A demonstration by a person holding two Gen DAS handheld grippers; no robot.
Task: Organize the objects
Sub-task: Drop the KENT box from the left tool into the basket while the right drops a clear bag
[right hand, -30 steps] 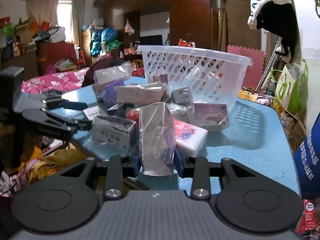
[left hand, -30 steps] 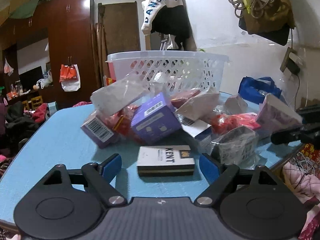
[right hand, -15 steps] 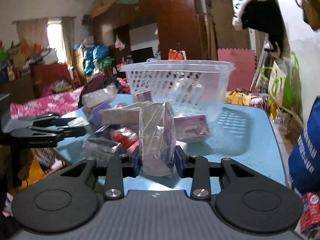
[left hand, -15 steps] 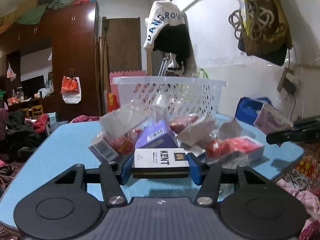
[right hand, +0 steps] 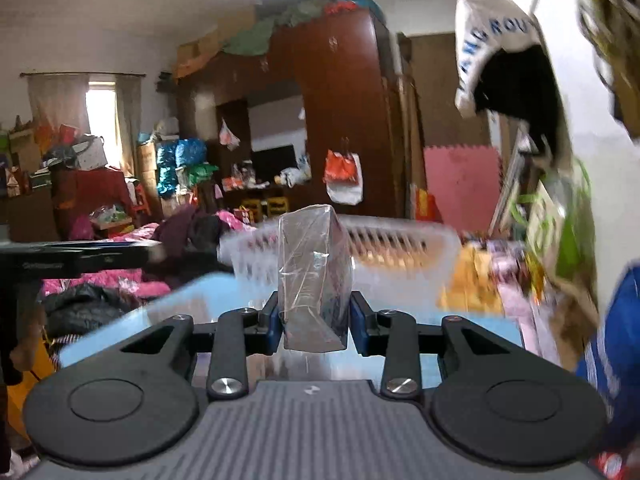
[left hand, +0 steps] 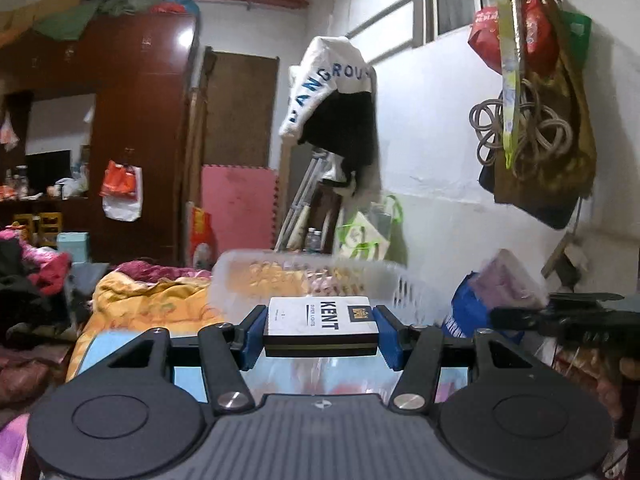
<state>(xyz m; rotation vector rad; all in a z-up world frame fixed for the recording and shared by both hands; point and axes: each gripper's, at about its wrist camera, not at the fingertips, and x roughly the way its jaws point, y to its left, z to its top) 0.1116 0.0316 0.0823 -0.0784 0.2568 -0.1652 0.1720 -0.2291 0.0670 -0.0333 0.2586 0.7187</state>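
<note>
My left gripper is shut on a white KENT cigarette pack, held flat and raised to the rim of the white slatted basket, which is blurred just beyond it. My right gripper is shut on a plastic-wrapped packet, held upright in front of the same basket. The right gripper and its packet show at the right of the left wrist view. The left gripper's arm shows at the left of the right wrist view.
The blue table lies below both grippers. A blue bag sits to the right of the basket. A white wall with hanging bags stands behind; a brown wardrobe and a cluttered bed lie beyond the table.
My left gripper closed on the KENT pack and lifted it off the table toward the basket. My right gripper rose with its packet toward the basket. The pile has dropped out of view.
</note>
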